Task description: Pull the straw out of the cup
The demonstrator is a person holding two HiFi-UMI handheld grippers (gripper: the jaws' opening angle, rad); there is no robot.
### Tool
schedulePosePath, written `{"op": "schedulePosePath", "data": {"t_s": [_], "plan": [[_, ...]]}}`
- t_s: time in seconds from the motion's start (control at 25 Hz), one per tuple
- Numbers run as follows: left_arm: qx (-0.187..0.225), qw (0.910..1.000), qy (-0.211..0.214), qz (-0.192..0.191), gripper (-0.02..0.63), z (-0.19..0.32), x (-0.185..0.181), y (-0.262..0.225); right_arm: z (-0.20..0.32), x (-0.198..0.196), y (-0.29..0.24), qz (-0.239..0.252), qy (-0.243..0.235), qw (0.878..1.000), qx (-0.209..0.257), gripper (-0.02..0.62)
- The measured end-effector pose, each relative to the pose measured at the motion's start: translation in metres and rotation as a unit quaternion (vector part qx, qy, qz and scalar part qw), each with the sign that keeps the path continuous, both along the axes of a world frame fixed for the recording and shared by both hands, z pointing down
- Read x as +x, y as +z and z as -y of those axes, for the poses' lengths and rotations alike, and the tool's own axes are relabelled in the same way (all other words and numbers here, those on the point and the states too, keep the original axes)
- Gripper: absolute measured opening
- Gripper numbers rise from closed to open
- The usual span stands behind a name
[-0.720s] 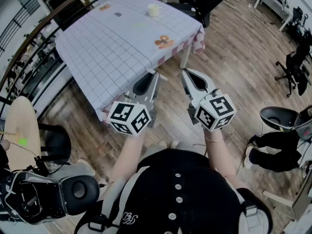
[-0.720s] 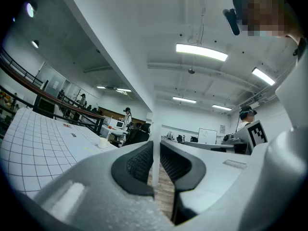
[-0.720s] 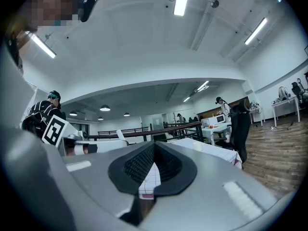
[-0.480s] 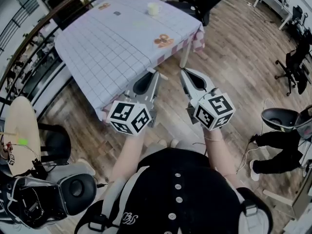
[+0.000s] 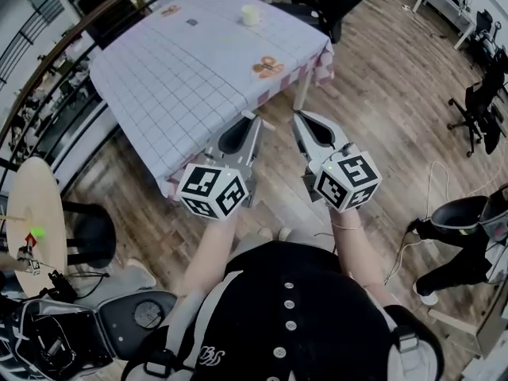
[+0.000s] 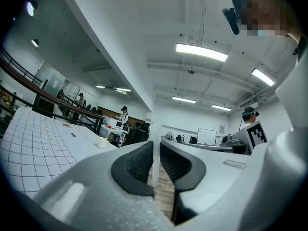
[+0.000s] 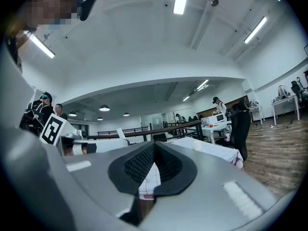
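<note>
**A:** Head view. What is listed?

**B:** One tabletop under a checked cover. One pale cup, upright at its far side. The straw is too small to make out. The left gripper and right gripper are held side by side over the wood floor. Both are short of the near table edge and well apart from the cup.

**A:** Left gripper view?

**B:** The left gripper has its jaws a narrow slit apart with nothing between them. Only a background pillar shows through. The cup stands on the tabletop, left of the jaw line. No straw can be made out here either.

**A:** Right gripper view?

**B:** The right gripper has its tips pressed together and is empty. The cup is small, on the tabletop, right of the jaw line.

**A:** What does each view add?

**B:** Only the head view shows how far both grippers are from the table. Only the gripper views settle how the jaws stand.

**A:** Handling note?

**B:** As I judge it, the step is the approach. Close in and steady the cup with one gripper. Spread the other, pinch the straw high up, and draw it out along its own line so the cup does not tip.
</note>
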State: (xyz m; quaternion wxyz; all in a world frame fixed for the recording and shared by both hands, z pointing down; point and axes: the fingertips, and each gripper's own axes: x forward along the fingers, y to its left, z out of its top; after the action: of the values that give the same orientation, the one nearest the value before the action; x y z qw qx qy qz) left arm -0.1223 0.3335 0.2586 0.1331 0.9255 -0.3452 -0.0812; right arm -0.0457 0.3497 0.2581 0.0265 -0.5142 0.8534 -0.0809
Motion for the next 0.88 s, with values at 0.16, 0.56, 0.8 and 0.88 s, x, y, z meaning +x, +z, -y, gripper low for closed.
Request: {"op": "schedulePosePath", "data": {"t_s": [0.16,0.56,0.8,0.88], "plan": [[0.0,1.0,0.007,0.002,0.046,0.0,-0.001,0.002,0.002,-0.002,-0.001,0.013,0.007,1.0,0.003,0.0],[-0.006,0.9996,0.029,0.002,0.046,0.011,-0.008,0.02,0.005,-0.006,0.01,0.019,0.044,0.999,0.004,0.0],[-0.005,0.9993,0.036,-0.002,0.046,0.026,-0.003,0.02,0.019,0.0,0.015,0.018,0.049,0.999,-0.003,0.0],[-0.003,0.9994,0.035,-0.002,0.046,0.036,0.001,0.02,0.03,0.004,0.015,0.024,0.05,0.998,-0.002,0.0]]}}
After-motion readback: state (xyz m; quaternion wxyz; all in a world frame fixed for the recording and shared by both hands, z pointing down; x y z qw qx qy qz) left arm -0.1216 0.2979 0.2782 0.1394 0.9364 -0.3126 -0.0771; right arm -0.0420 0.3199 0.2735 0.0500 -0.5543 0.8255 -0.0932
